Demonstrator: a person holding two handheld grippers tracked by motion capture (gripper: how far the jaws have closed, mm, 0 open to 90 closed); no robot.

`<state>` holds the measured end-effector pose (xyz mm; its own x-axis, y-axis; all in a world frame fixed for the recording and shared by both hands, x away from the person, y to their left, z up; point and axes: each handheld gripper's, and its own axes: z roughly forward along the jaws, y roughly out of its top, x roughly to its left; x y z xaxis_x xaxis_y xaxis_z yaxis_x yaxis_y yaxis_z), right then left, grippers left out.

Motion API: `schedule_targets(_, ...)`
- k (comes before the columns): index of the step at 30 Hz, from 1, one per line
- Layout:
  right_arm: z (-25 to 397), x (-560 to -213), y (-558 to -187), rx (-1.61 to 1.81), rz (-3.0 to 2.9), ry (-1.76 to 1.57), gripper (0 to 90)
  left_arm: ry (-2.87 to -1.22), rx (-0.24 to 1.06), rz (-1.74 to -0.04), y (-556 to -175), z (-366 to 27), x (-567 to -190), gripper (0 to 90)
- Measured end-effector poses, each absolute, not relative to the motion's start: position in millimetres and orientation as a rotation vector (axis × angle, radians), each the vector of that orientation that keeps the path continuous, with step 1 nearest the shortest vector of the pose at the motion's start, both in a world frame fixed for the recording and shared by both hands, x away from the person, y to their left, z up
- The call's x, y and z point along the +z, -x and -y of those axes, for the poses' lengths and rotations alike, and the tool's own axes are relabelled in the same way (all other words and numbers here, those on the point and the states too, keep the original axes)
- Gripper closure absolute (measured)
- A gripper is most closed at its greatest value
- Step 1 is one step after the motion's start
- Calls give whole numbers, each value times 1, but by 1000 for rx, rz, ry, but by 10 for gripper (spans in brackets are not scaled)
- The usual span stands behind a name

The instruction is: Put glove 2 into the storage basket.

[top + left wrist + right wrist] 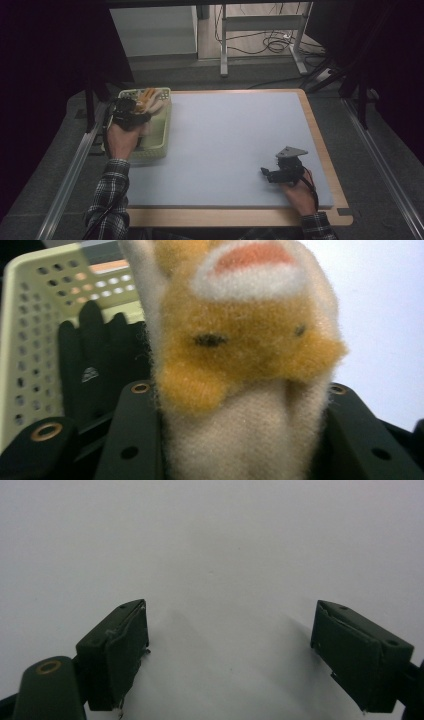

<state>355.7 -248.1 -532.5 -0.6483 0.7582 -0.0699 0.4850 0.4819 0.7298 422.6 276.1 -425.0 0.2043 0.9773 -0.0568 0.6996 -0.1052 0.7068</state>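
Fuzzy orange-and-cream plush toy (240, 365) sits pinched between the left gripper (131, 116) jaws, over the yellow basket (159, 145) at far left; soft and light, so grip its thick body. Right gripper (281, 172) rests near right, jaws spread

High view looks down and forward over the whole table (235, 150). Left gripper view sits very close to a plush toy (240, 355) in the basket (162, 125). Right gripper view faces bare table closely.
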Motion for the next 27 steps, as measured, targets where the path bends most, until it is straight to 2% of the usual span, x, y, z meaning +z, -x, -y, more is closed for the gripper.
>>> schedule_targets(11, 249, -533, -356, 979, -2350, -1039, 150, -1894, 562, -1651, -446, -283, -460, 557)
schedule_targets(27, 249, -533, -357, 983, -2354, -1044, 151, -2045, 546, -1717, -488, -253, -482, 536)
